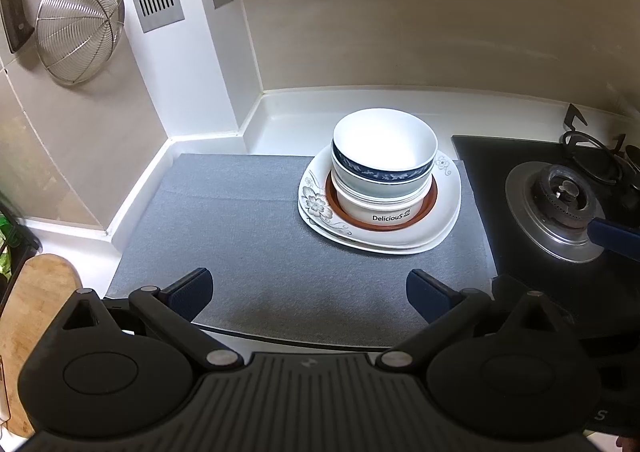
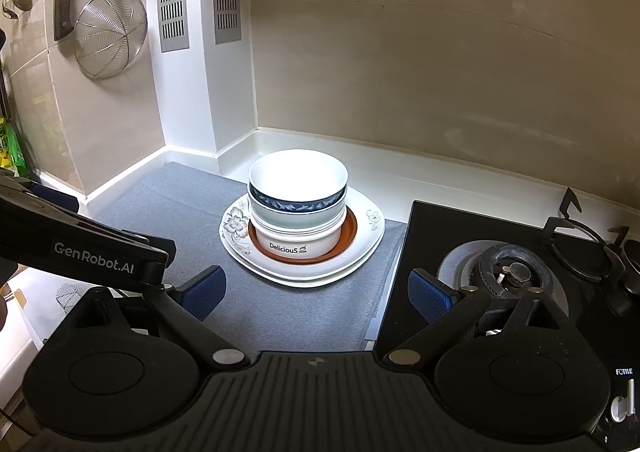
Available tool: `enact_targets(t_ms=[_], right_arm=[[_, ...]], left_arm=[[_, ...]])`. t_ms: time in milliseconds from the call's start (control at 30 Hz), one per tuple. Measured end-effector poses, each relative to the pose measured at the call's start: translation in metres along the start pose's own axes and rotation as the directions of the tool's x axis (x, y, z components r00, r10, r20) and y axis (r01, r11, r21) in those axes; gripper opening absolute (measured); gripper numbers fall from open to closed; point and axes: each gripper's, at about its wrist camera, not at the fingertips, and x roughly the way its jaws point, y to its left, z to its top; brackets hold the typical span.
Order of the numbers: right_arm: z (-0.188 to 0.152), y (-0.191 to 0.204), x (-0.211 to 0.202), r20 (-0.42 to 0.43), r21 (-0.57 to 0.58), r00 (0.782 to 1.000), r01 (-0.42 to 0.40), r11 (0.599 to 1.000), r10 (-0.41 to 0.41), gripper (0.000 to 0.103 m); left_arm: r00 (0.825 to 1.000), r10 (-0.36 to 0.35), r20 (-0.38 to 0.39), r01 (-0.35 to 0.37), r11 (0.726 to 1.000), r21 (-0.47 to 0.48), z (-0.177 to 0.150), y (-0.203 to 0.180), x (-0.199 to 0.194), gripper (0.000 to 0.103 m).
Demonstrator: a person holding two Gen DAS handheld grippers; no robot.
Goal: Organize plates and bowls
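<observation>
Two grippers: both wide apart, holding nothing.
Left gripper [image 1: 310,290]: lower centre, above mat [image 1: 240,236].
Right gripper [image 2: 316,292]: lower centre, near stack [image 2: 300,220].

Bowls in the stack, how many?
3 visible, nested: white top bowl, blue-patterned bowl under it, "Delicious" bowl lowest, sitting on the brown plate. Thin rims between them may hide another.
</observation>
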Motion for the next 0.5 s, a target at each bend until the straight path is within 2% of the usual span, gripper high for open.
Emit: enact_targets(t_ms=[500], right_arm=[[0.0009,-0.0007,0.0000,-0.002,0.001,1.000,-0.001,1.000,0.001,0.098]], left_arm=[[1.000,-0.007,0.004,0.007,1.000,0.010,0.0011,0.0028,0.0008,0.103]])
